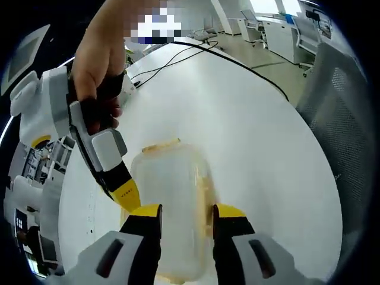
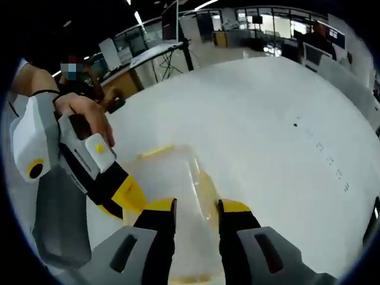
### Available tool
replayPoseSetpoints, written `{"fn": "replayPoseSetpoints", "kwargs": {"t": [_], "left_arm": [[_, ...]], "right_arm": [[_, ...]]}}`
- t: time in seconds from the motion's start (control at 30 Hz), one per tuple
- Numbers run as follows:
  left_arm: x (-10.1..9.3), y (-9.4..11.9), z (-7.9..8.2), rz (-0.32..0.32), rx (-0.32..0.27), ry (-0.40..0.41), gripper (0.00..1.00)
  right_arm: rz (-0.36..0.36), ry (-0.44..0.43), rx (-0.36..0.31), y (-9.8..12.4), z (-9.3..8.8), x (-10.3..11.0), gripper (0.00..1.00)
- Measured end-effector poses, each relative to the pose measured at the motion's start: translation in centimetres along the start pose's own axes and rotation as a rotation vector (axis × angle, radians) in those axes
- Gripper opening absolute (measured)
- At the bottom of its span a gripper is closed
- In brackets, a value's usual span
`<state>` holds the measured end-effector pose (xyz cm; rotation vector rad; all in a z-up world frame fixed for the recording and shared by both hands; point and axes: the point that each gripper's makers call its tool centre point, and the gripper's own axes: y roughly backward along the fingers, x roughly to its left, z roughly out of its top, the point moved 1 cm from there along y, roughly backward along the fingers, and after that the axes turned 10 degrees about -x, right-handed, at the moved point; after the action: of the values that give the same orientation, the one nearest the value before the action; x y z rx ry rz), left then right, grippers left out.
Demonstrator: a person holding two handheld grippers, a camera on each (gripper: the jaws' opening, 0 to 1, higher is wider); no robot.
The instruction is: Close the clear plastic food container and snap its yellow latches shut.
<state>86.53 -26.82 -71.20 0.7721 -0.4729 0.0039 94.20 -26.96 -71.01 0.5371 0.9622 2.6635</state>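
Here the clear plastic food container [image 1: 172,208] lies on the white table [image 1: 255,136], right in front of both grippers. In the left gripper view, the left gripper [image 1: 187,215] stands with its jaws apart, one on either side of the container's near end; whether the yellow tips touch the plastic I cannot tell. The right gripper [image 1: 127,199], held by a hand [image 1: 98,59], reaches down from the left of that view, its yellow tip at the container's left edge. In the right gripper view, the right gripper [image 2: 197,209] also has its jaws spread over the container [image 2: 178,196] (the yellowish latches [image 2: 155,151] show faintly along its rim), while the left gripper [image 2: 124,199] comes in from the left, gripped by a hand [image 2: 83,113]. A black cable [image 1: 178,56] trails across the far table.
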Motion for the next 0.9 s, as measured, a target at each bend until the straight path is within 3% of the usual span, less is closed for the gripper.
{"fn": "replayPoseSetpoints", "kwargs": {"t": [0.5,0.9], "left_arm": [[-0.01,-0.17,0.1,0.012,0.026,0.023,0.27],[-0.13,-0.32,-0.02,0.067,0.055,0.024,0.27]], "right_arm": [[0.179,-0.028,0.103,-0.38,-0.46,0.32,0.28],[0.258,-0.023,0.177,-0.89,-0.28,-0.23,0.28]]}}
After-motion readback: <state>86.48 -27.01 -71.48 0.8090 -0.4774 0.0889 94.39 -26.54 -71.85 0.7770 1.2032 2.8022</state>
